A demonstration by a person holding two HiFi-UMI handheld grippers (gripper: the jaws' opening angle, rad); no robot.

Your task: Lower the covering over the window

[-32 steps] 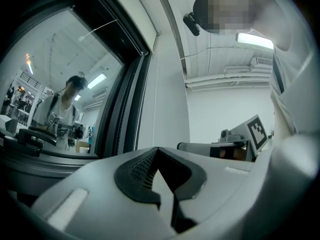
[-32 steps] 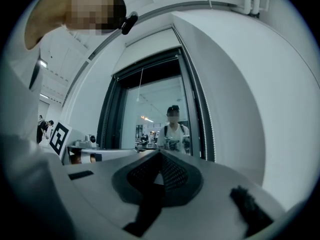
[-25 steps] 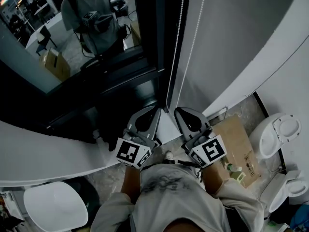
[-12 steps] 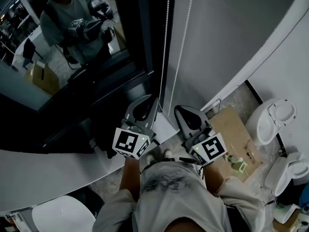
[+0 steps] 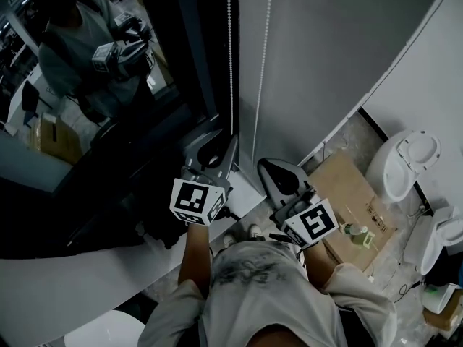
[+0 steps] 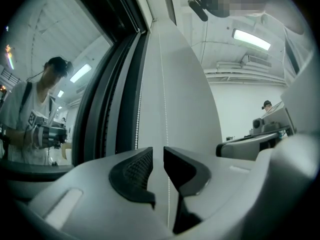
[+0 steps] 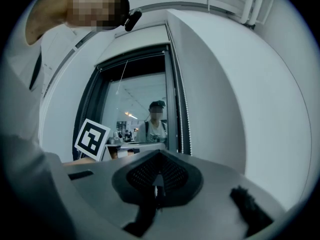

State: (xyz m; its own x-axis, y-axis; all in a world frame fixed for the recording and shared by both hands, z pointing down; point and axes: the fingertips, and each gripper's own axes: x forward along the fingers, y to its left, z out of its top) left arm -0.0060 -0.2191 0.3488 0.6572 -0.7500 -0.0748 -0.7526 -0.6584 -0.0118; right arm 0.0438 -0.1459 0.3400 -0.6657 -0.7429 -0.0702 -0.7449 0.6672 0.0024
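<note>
The window's dark glass (image 5: 108, 143) reflects a person and stands uncovered in these views. Two strands of white bead chain (image 5: 230, 63) hang beside the frame. My left gripper (image 5: 223, 143) reaches level to the left strand. In the left gripper view its jaws (image 6: 158, 156) have just been opening; one chain strand (image 6: 167, 199) runs through the narrow gap without being pinched, and the other strand (image 6: 138, 114) hangs further left. My right gripper (image 5: 270, 168) sits lower and to the right, shut, its pads (image 7: 172, 176) meeting with nothing seen between them. The chain (image 7: 181, 119) hangs beyond it.
A white curved sill (image 5: 72, 273) runs below the window. A grey wall panel (image 5: 333, 63) fills the right. On the floor lie a cardboard box (image 5: 347, 194) with a small bottle (image 5: 354, 233) and white round seats (image 5: 401, 165).
My left gripper has moved forward to the window frame, ahead of the right one. The right gripper has hardly shifted. The head view has swung, so the window sits further left.
</note>
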